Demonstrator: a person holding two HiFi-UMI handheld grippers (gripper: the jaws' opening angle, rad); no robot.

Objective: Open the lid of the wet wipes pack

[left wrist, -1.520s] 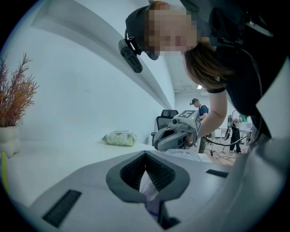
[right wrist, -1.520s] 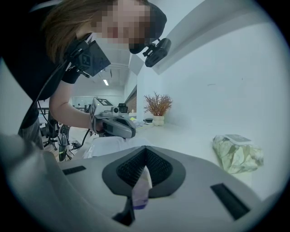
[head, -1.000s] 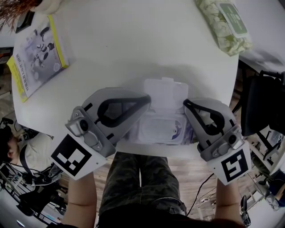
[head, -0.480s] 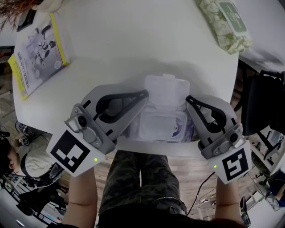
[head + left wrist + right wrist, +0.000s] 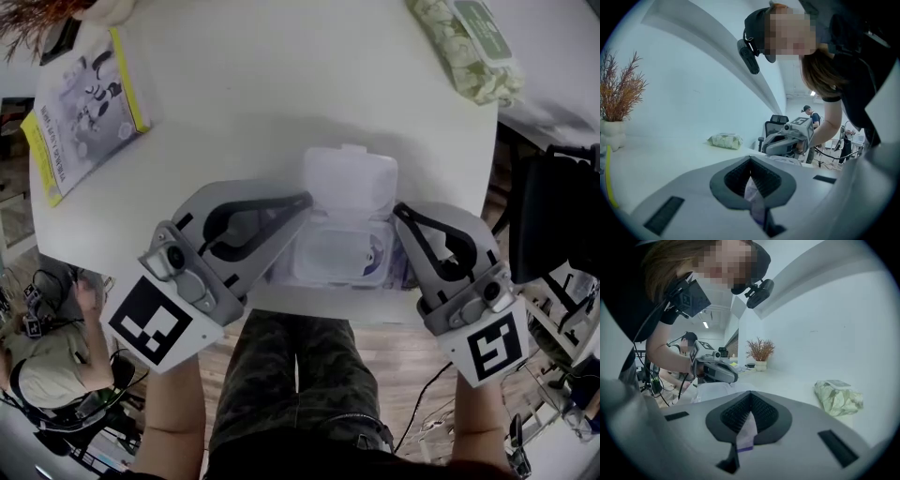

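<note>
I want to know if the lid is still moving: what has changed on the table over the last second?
The open lid of the wet wipes pack seems to have tipped a little further back, showing more of its face. Nothing was taken or released: the left hand-held gripper and right hand-held gripper stay shut on the pack's ends, in place. The book and green pack lie unmoved.

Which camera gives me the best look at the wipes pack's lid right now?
The head view: the lid of the wet wipes pack lies flipped open, whole and unobstructed. The left gripper view and the right gripper view each show only a strip of the pack pinched in the jaws, with no clear lid.
</note>
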